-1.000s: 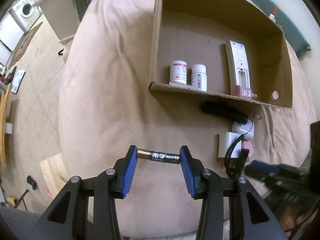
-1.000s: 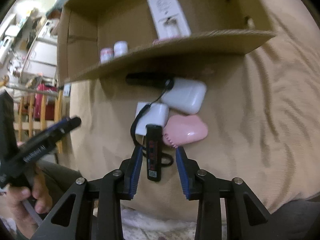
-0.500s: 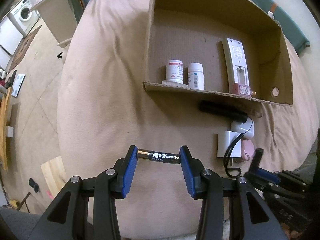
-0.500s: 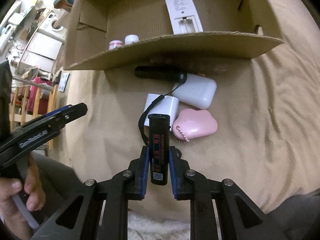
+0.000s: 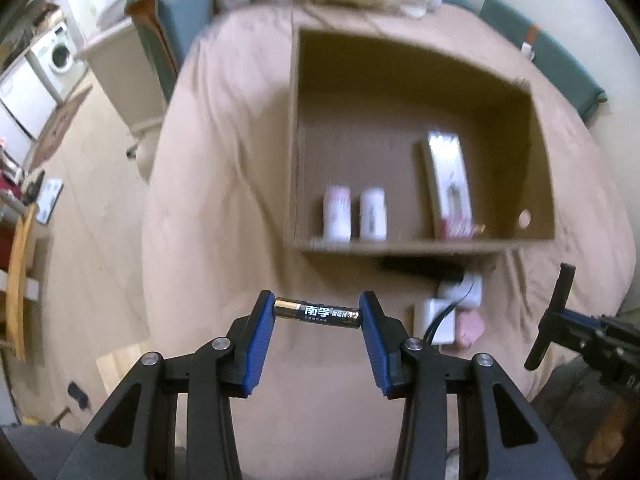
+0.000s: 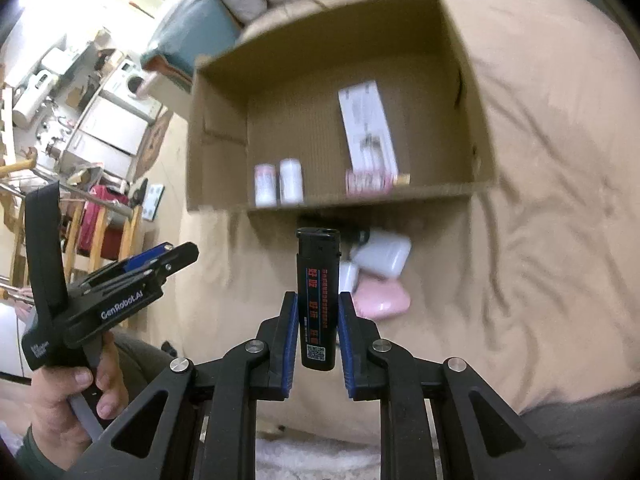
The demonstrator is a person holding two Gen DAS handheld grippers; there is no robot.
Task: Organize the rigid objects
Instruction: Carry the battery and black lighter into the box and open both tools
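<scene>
Black lighter (image 6: 317, 300) between right fingers (image 6: 289, 338)

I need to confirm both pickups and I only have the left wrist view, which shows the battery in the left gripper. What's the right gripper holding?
Observer: The right gripper is shut on a black lighter with red print, standing upright between the pads.
Operator: Can you see the hand that holds the left gripper?
Observer: Yes, the right wrist view shows a hand wrapped round its handle, low on the left.
Operator: What is still on the bed near the box?
Observer: A white case and a pink cloud-shaped case lie just in front of the cardboard box, partly behind the lighter.
</scene>
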